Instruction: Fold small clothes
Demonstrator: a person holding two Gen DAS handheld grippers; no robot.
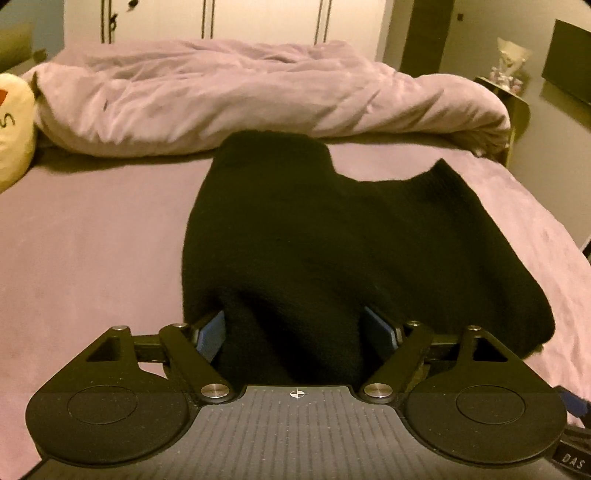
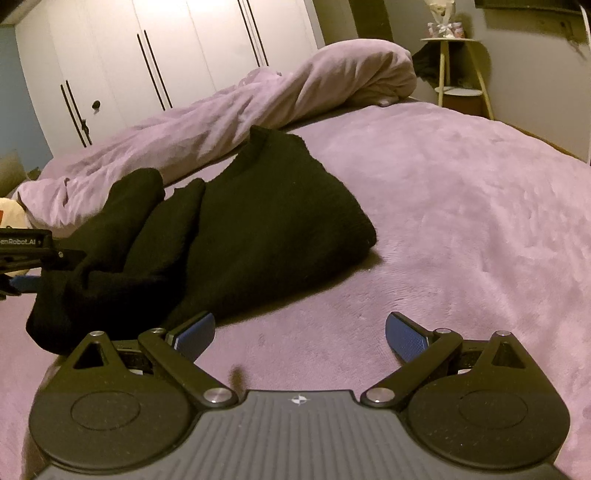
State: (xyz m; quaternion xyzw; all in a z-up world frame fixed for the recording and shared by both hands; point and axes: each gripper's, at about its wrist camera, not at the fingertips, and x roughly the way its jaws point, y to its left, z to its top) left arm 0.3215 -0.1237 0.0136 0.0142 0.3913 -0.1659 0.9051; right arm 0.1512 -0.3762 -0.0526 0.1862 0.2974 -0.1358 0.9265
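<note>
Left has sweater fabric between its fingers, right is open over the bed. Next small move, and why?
Probably bring the right gripper left onto the sweater's near edge and close. Its jaws stand open over bare bedspread, gripping nothing, while the left gripper has a bunch of fabric between its fingers. A second grip would let both lift and fold evenly.

Black garment (image 1: 314,236) bunches between the left gripper (image 1: 295,332) fingers and covers their tips, so we can't confirm a pinch. Right wrist view crops that gripper at the left edge. Yellow plush (image 1: 13,129) cropped too. Shelf items (image 2: 445,24) too blurry to identify.
</note>
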